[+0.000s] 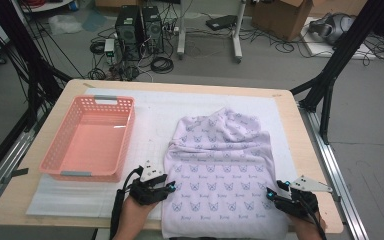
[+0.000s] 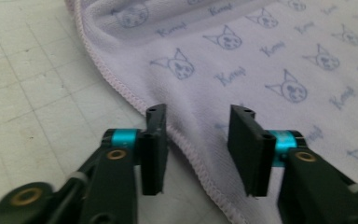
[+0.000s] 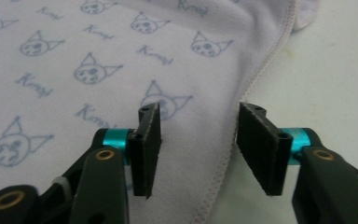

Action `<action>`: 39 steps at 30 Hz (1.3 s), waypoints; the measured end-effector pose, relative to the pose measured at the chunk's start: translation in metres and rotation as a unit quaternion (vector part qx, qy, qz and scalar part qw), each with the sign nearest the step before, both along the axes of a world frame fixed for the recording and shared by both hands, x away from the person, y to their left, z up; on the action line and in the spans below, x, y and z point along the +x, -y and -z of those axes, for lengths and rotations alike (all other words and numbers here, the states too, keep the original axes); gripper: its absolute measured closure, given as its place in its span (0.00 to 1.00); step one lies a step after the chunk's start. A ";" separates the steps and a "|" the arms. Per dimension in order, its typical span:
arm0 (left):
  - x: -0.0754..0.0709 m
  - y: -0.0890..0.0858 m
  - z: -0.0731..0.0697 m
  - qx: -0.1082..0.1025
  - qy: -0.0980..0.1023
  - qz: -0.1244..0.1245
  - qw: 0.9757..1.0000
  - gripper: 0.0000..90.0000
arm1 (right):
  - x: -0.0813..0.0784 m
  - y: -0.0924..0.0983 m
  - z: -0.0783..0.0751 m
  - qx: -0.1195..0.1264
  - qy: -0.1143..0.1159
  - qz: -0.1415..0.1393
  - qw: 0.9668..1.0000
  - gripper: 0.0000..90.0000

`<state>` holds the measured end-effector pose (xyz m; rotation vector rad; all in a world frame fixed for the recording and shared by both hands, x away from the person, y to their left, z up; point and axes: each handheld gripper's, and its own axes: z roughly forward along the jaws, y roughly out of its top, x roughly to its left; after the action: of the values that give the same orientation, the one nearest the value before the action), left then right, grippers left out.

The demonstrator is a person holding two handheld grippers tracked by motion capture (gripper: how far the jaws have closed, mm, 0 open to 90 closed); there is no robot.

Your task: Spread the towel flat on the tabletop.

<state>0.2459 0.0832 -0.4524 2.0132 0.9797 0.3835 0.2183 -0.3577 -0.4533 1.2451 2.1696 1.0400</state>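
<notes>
Lilac cotton cloth printed with blue cat faces (image 1: 225,175) lies flat on the white gridded mat (image 1: 150,115). Left gripper (image 2: 196,140): jaws partly open, empty, stitched left hem running between them. Right gripper (image 3: 199,140): same, straddling the right hem, nothing pinched. Step looks like grasping both side edges for a fold. Next: lower, close on hems. Pink plastic basket (image 1: 87,135) well left of the jaws.

A lilac printed cotton blanket (image 1: 222,170) lies on the right half of the white gridded mat (image 1: 155,112) that covers the light wooden table (image 1: 290,120), its near edge hanging over the table's front. Well apart to its left, on the same mat, stands the pink perforated plastic basket (image 1: 87,137). The left gripper (image 1: 169,187) sits at the blanket's left hem, the right gripper (image 1: 270,192) at its right hem, both near the front.
</notes>
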 end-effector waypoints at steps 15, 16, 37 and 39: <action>-0.013 -0.013 -0.001 -0.043 -0.026 0.011 0.999 0.96 | -0.012 0.001 -0.003 0.014 -0.016 -0.038 0.999 0.93; -0.014 -0.014 -0.001 -0.046 -0.026 0.012 0.999 0.96 | -0.014 0.002 -0.003 0.016 -0.018 -0.038 0.999 0.94; -0.073 -0.038 -0.009 -0.059 -0.033 0.063 0.996 0.96 | -0.081 0.009 -0.013 0.034 -0.049 -0.086 0.995 0.94; -0.076 -0.038 -0.007 -0.061 -0.031 0.071 0.995 0.95 | -0.085 0.008 -0.015 0.031 -0.047 -0.093 0.994 0.93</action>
<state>0.1702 0.1212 -0.4450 1.9796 0.8698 0.1817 0.1329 -0.3661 -0.4388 1.1563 2.3788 1.1516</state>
